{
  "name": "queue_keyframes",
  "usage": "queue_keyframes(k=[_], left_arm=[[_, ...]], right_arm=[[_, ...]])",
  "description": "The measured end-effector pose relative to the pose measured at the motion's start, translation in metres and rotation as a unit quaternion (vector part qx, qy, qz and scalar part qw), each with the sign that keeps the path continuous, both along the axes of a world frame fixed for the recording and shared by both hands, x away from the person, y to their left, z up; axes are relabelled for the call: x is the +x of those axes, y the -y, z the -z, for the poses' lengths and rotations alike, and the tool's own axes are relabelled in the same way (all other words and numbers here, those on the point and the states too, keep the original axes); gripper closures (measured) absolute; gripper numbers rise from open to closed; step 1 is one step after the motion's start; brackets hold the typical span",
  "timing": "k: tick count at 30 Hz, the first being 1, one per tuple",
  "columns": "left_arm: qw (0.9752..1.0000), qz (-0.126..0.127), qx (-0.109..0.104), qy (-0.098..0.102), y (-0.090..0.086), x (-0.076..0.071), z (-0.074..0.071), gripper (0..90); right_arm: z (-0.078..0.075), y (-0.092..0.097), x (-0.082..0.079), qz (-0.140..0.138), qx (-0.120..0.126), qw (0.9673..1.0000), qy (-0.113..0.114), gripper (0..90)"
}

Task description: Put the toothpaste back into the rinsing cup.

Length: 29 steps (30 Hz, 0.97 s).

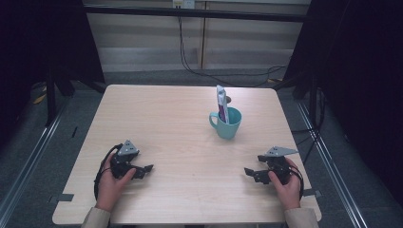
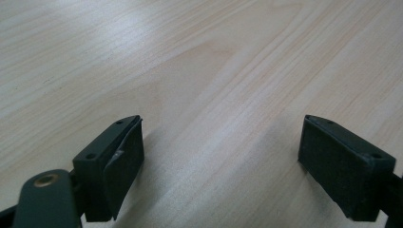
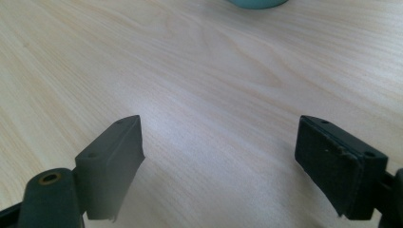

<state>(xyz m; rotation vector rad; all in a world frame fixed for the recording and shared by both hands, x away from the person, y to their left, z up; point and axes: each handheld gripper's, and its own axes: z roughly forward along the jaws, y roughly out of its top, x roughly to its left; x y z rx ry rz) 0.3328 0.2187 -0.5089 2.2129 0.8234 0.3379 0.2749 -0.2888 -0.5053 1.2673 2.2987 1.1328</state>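
Left gripper point(image 1: 146, 168): rests on the bench near the person, jaws spread apart, holding nothing.
Right gripper point(image 1: 248, 172): rests low on the near right of the bench, jaws also apart and empty.
Bench point(image 1: 161, 123): pale wood, bare between the two grippers.
Teal cup point(image 1: 227, 123): stands upright farther back, right of centre, well apart from both grippers, nearer the right one.
Tube point(image 1: 221, 103): stands in the cup, leaning slightly.
Progress: the tube appears already seated in the cup; seemingly nothing is left to grasp.

Soft overhead light, dark surroundings, near jaws slightly blurred
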Motion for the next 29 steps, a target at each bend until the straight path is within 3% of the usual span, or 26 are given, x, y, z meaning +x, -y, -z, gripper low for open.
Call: queue_keyframes(k=[12,15,29], left_arm=[[1.0,0.0,0.0,0.0,0.0,0.0,0.0,15.1],[1.0,0.0,0.0,0.0,0.0,0.0,0.0,15.1],[1.0,0.0,0.001,0.0,-0.0001,0.0001,0.0,15.1]], right_arm=[[0.005,0.0014,-0.0066,-0.01,-0.036,0.9993,0.006,15.2],[0.0056,-0.0008,-0.008,-0.022,-0.054,0.9982,0.012,13.8],[0.0057,-0.0006,-0.0077,-0.023,-0.053,0.9983,0.009,13.1]])
